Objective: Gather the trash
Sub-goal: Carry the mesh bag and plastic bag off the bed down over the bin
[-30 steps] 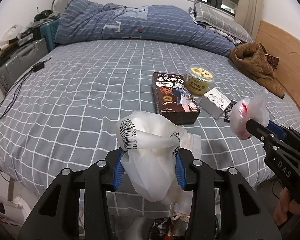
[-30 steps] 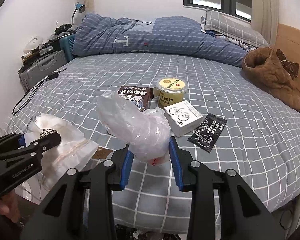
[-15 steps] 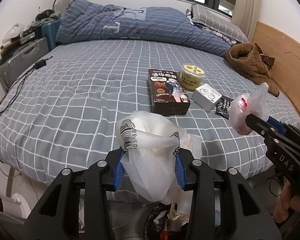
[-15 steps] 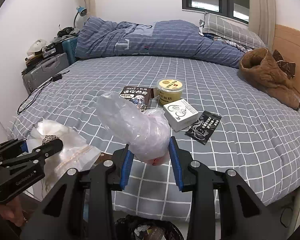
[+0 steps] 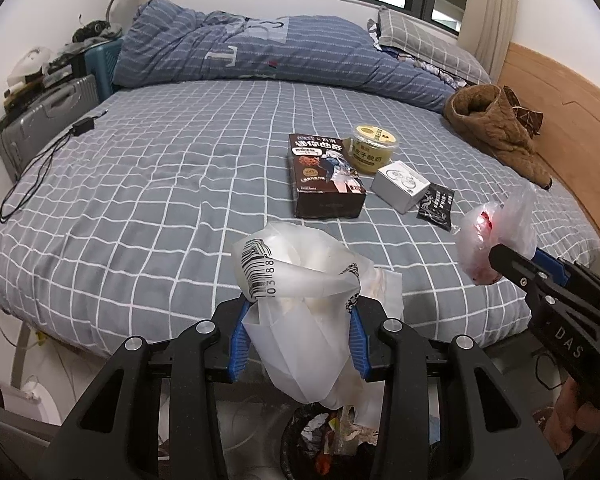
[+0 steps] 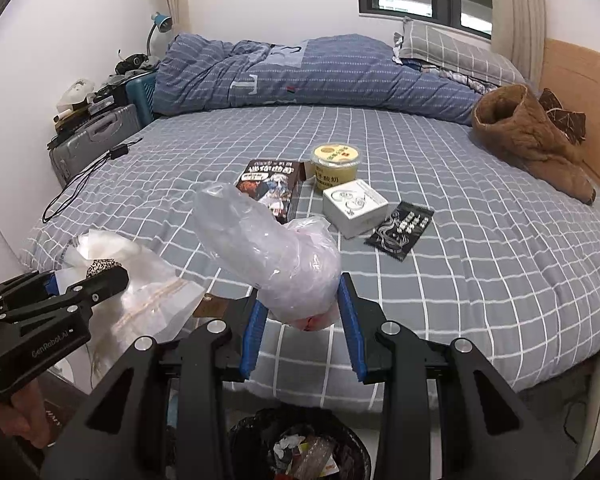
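Note:
My left gripper (image 5: 296,320) is shut on a white plastic bag with a barcode (image 5: 300,292) and holds it above a black trash bin (image 5: 332,440) on the floor. My right gripper (image 6: 302,308) is shut on a clear crumpled plastic bag (image 6: 268,248) with something red inside, above the same bin (image 6: 300,444). In the left wrist view the right gripper (image 5: 496,256) shows at right with its bag (image 5: 496,232). On the bed lie a dark snack box (image 5: 324,172), a yellow yogurt cup (image 5: 374,148), a white box (image 5: 400,184) and a black sachet (image 5: 436,204).
The grey checked bed (image 5: 140,184) has a blue duvet (image 5: 260,52) at the back and a brown jacket (image 5: 496,128) at right. A grey suitcase (image 5: 44,120) stands at left. A black cable (image 5: 40,164) lies on the bed's left edge.
Both grippers have pulled back from the bed with their bags. The trash bin has come into view under them.

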Motion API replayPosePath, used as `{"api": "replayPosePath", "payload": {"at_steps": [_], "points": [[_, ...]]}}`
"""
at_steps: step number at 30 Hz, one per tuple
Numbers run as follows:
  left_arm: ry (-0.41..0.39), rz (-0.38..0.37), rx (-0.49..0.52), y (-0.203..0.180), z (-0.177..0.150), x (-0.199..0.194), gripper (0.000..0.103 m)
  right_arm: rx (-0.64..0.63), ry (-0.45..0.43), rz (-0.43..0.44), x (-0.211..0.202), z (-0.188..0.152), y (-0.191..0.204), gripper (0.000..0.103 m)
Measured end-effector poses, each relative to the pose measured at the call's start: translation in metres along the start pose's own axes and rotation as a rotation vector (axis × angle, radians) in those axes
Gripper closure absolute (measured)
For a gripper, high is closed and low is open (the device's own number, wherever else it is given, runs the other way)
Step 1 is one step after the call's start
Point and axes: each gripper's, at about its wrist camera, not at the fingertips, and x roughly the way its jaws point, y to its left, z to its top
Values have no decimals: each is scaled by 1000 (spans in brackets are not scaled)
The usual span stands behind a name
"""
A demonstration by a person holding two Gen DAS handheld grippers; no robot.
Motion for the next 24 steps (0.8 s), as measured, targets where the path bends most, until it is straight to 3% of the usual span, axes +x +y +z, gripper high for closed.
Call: {"api": "replayPosePath", "payload": {"at_steps": [24], "points": [[64, 19, 32, -14, -52, -22, 64, -21, 60, 25, -29, -49, 15, 69]]}}
